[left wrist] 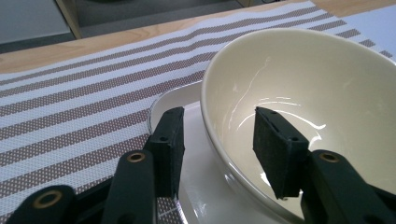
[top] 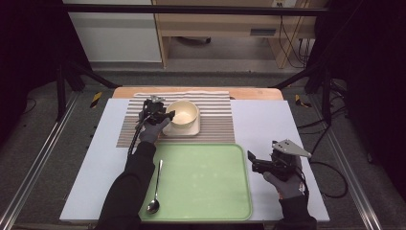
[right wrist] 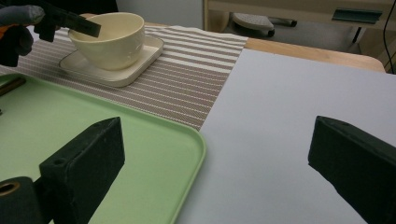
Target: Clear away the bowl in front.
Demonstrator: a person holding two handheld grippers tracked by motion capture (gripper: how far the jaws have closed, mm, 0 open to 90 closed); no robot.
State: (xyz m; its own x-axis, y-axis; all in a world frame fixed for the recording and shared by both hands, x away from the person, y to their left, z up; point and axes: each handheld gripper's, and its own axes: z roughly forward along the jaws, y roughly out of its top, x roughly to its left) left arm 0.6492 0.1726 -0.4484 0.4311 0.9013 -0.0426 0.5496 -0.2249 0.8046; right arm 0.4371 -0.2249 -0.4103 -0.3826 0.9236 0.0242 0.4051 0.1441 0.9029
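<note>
The bowl (top: 183, 114) stands on a square saucer (top: 189, 130) on the striped placemat (top: 218, 115), above centre in the high view. The left hand-held gripper (left wrist: 219, 149) straddles the bowl's near wall (left wrist: 212, 126), one jaw outside and one inside; the pads are not yet seen pressing on the wall.

Hazards, as judged:
- A grip on one side only is expected to let the glossy bowl tilt or slip when lifted.
- The saucer may be dragged or tipped by the outer pad (left wrist: 170, 140), which sits close to its rim.

The right hand-held gripper (right wrist: 215, 154) is held spread at the lower right of the high view, over the bench (right wrist: 303, 93) beside the green tray (right wrist: 154, 154). A spoon (top: 156, 189) lies on the tray.
</note>
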